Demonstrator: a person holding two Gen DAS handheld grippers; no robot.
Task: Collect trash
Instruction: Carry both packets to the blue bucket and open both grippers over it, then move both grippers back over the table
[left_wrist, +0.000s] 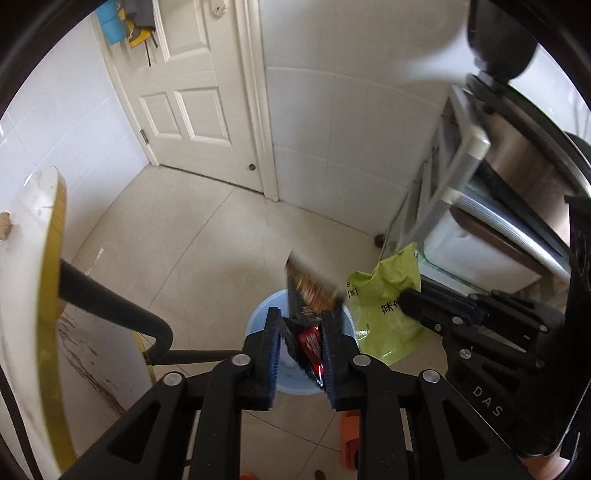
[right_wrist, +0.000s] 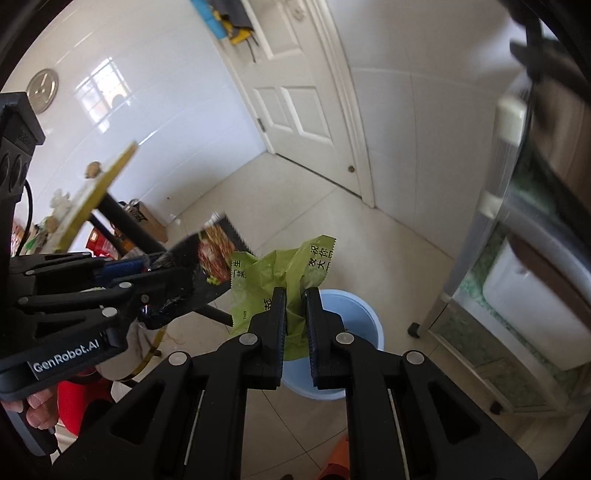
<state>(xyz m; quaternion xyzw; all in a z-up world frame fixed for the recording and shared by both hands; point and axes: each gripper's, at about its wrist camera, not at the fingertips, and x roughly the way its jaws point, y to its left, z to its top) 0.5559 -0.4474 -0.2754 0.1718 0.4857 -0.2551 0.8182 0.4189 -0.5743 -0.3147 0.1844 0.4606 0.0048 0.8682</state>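
Both grippers tilted down over the blue bin (right_wrist: 364, 314). The left gripper (left_wrist: 301, 341), partly parted, had a dark snack wrapper (left_wrist: 308, 295) between its pads; the right gripper (right_wrist: 295, 314) pinched a green wrapper (right_wrist: 280, 269).

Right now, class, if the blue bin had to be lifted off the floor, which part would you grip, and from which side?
Grip the rim of the blue bin, coming from above. It stands upright on the floor with its mouth open upward, so the thin wall edge is what two fingers can pinch. Choose the bare arc of rim on the shelf side; the green wrapper hangs over the near side.
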